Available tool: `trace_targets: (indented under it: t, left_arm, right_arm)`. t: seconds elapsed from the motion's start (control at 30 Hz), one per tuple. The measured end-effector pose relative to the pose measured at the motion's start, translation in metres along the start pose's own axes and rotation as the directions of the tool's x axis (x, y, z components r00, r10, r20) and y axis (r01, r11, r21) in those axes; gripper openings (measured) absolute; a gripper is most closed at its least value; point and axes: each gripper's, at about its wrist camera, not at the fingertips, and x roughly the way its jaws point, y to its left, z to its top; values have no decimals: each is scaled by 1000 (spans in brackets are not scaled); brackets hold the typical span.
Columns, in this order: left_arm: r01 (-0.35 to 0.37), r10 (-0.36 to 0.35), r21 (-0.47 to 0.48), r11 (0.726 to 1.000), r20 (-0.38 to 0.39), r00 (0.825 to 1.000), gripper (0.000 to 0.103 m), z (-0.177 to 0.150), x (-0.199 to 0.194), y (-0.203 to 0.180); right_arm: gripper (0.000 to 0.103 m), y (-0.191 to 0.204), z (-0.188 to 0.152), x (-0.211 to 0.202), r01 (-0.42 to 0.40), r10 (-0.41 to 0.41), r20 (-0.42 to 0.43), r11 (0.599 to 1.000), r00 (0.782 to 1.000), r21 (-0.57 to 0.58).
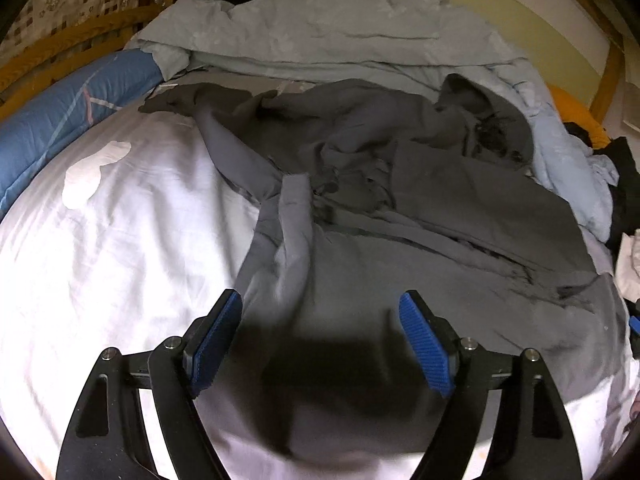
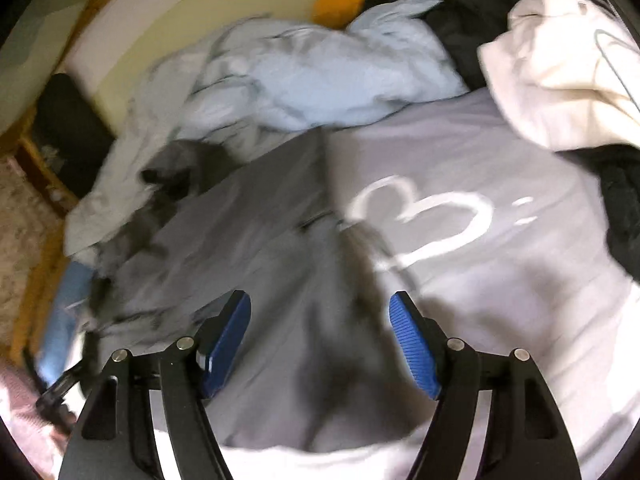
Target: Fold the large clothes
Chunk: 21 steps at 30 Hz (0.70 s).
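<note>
Lying crumpled on the white bedsheet (image 1: 120, 240), the grey garment (image 1: 400, 220) spreads from near centre toward the far right, its far edge lost against the pale blue duvet (image 1: 320, 40). Left gripper (image 1: 320, 340) and right gripper (image 2: 320, 340) both stand released, nothing between the pads. Right wrist view is motion-blurred; the garment's folds there are hard to read.

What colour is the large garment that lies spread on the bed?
Dark grey. The garment shows best in the left wrist view, lying on the white sheet.
</note>
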Motion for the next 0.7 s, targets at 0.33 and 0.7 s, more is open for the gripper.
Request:
trace_targets:
  t: [0.33,0.7]
  left_arm:
    - [166,-166,-56,985,-2,986,83,-56,-50,-10]
    - [347,-393,-351,870,-67,917,81,-67,14,0]
  right_arm:
    - [75,50,-106,-7,-186,184,-179,982,967,3]
    - [75,52,-107,48,-131,142,-137,988,980,84]
